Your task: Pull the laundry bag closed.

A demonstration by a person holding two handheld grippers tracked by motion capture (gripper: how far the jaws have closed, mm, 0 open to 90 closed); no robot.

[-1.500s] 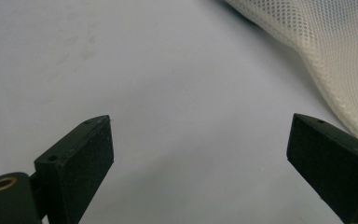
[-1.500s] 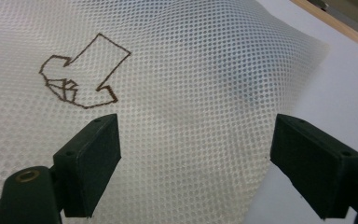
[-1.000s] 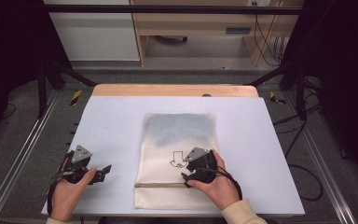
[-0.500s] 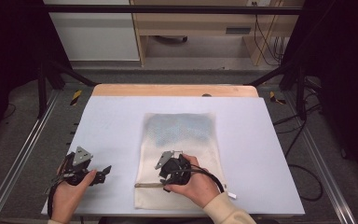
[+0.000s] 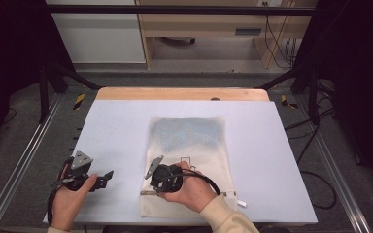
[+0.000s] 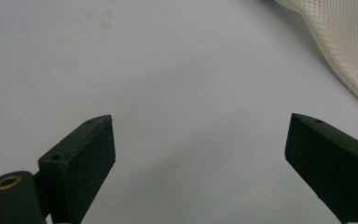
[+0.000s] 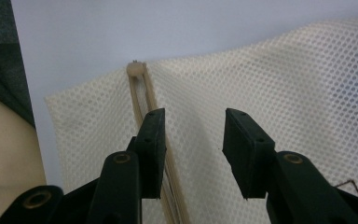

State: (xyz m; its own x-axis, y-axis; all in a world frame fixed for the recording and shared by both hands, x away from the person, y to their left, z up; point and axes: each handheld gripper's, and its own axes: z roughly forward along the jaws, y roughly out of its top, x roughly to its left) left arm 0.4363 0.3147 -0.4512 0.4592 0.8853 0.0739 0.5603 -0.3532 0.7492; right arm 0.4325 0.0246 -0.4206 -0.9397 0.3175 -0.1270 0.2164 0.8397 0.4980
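— Where is the mesh bag (image 5: 188, 160) found?
— It is laid flat on the white table (image 5: 116, 126).
— And the right gripper (image 7: 193, 140)?
— It is held over the bag's zipper (image 7: 142, 93); its jaws have just been closing, half-open, nothing clamped.
— The left gripper (image 6: 200, 154)?
— Spread wide left of the bag, nothing held.

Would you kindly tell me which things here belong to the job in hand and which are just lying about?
Part of the job:
- mesh bag, flat on the table
- its zip along the near edge
- right tongs, jaws just closing over the zip
- left tongs, open, resting apart from the bag

Lying about:
- wooden shelf beyond the table
- floor cables on the right
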